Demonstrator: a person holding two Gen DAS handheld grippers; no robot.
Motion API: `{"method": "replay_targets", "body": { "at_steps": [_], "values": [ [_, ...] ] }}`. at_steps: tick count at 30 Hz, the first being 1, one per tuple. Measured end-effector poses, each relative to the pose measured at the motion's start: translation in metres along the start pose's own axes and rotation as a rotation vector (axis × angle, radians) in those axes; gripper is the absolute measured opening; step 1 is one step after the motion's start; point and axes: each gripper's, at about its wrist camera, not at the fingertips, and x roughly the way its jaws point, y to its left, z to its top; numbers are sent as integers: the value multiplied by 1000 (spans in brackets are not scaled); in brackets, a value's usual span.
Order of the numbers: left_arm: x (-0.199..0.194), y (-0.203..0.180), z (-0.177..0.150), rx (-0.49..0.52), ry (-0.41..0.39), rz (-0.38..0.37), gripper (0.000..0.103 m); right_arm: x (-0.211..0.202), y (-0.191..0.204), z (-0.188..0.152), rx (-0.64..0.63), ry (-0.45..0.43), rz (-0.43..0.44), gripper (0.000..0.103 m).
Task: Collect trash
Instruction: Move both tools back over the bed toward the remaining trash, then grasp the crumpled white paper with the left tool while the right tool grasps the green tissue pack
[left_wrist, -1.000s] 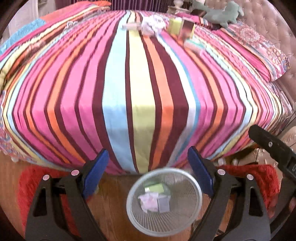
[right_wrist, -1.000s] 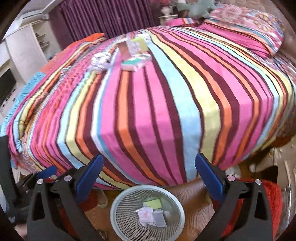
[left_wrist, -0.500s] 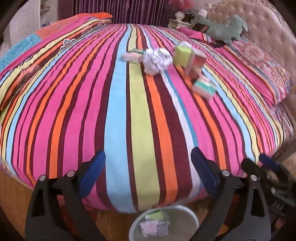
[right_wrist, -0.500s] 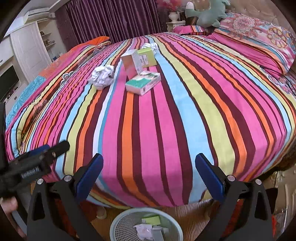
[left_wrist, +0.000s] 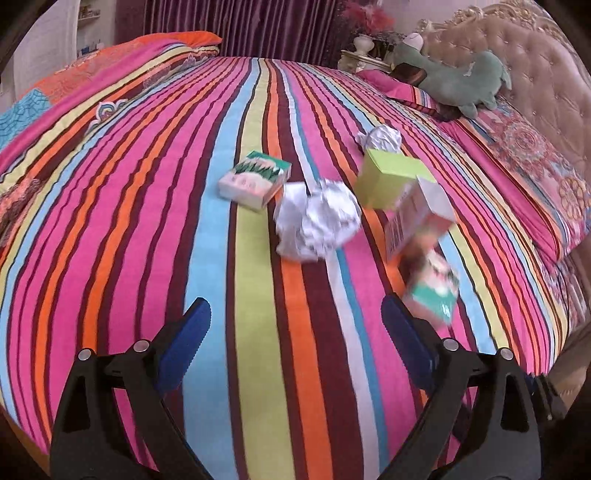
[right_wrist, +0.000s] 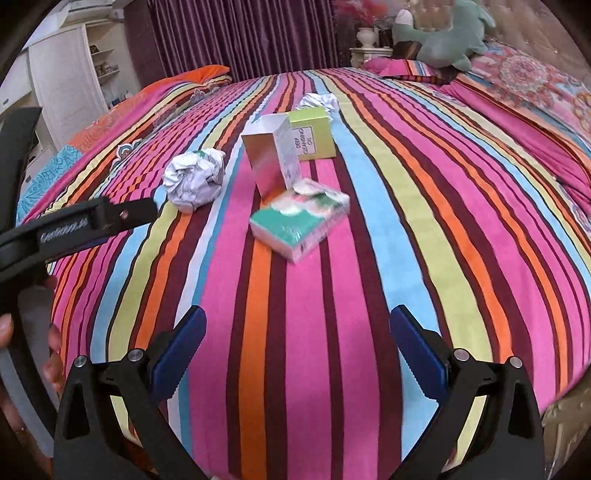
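Trash lies in a cluster mid-bed on the striped cover (left_wrist: 147, 258). It includes a crumpled paper ball (left_wrist: 317, 219) (right_wrist: 194, 179), a small patterned box (left_wrist: 255, 179), a green box (left_wrist: 391, 177) (right_wrist: 314, 133), an open white carton (left_wrist: 417, 218) (right_wrist: 273, 155), a teal tissue pack (left_wrist: 432, 291) (right_wrist: 299, 221) and a second paper ball (left_wrist: 382, 136) (right_wrist: 319, 101). My left gripper (left_wrist: 295, 325) hangs open and empty above the cover, short of the paper ball. My right gripper (right_wrist: 295, 332) is open and empty too, short of the teal pack.
A green plush toy (left_wrist: 461, 85) and patterned pillows (left_wrist: 535, 166) lie by the tufted headboard (left_wrist: 546, 66). The left gripper's black frame (right_wrist: 92, 221) and a person's hand (right_wrist: 51, 354) fill the right wrist view's left side. A white wardrobe (right_wrist: 62, 81) stands beyond the bed.
Both grippers have risen from over the mesh waste basket and come forward over the bed. The basket has dropped out of view and the trash cluster is much closer.
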Motion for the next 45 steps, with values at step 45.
{"method": "replay_targets", "body": {
  "at_steps": [45],
  "values": [
    [91, -8, 50, -25, 124, 126, 55, 67, -17, 54, -81, 48, -58, 73]
  ]
}}
